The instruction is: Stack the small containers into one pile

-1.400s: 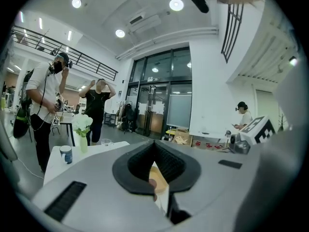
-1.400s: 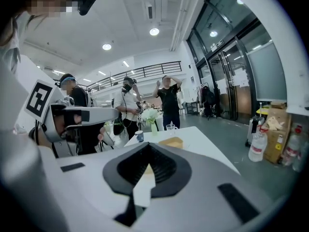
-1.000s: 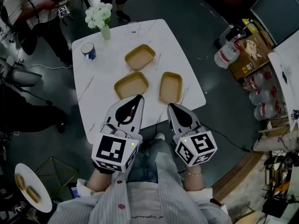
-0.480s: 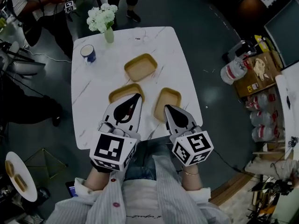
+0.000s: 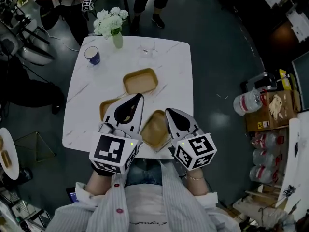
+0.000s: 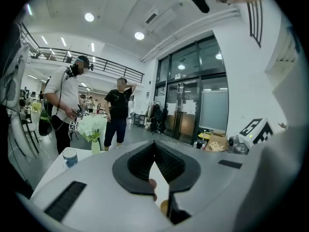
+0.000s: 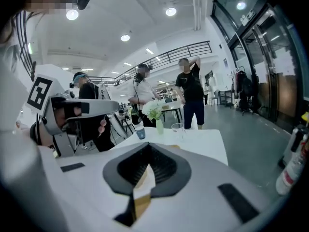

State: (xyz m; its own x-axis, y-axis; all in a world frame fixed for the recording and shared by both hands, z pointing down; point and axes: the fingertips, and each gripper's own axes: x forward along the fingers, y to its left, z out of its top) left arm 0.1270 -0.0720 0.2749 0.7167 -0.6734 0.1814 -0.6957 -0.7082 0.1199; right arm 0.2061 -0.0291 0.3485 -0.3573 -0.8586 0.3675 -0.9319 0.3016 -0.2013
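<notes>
Presently, three small tan containers are noted lying apart on the white table [image 5: 175,66], none stacked. The far container [image 5: 140,80] is set near the table's middle. The left container [image 5: 107,108] is largely covered in the head view by the left gripper [image 5: 139,97]. The near container [image 5: 154,128] is found at the front edge, between the two grippers. The left gripper's jaws are seen pressed together at the tips, with nothing pinched. The right gripper [image 5: 168,111] is likewise closed and empty, held just beside the near container's right rim; contact cannot be confirmed. At the table's far end a blue mug [image 5: 92,55], a vase of white flowers [image 5: 112,24] and a clear glass [image 5: 147,46] are recorded. Standing people [image 6: 117,111] are observed beyond the table.
</notes>
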